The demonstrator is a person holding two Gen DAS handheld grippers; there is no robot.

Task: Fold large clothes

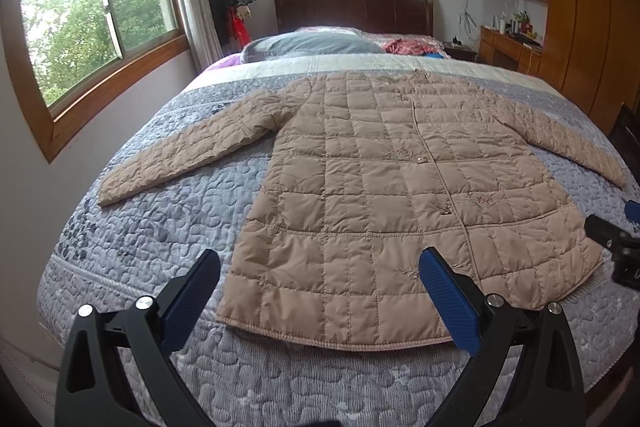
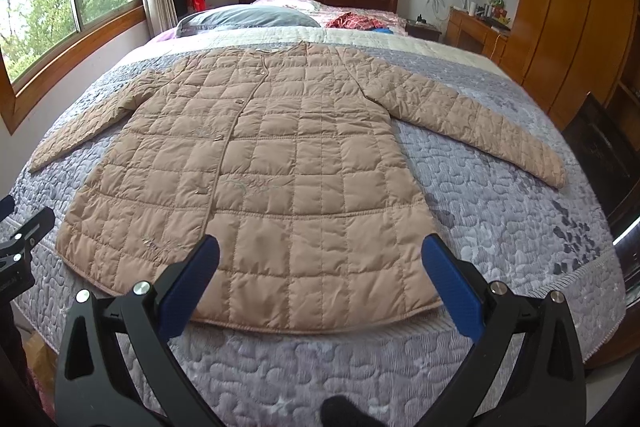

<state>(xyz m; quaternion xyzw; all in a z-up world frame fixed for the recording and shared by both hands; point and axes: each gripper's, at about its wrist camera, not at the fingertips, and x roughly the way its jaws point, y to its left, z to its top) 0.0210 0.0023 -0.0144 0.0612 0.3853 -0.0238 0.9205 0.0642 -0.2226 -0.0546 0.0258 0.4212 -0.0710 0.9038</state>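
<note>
across the bed (image 1: 168, 239) the quilted coat (image 1: 384, 187) lies flat, sleeves spread for folding, while left gripper (image 1: 320, 291) and right gripper (image 2: 320, 287) hover at its hem, jaws wide and empty.

Quilted, faintly sheeny tan cloth coat (image 1: 360, 195) on matt stitched bedspread (image 1: 168, 235); glossy wooden headboard (image 1: 352, 11) at twelve o'clock.
</note>
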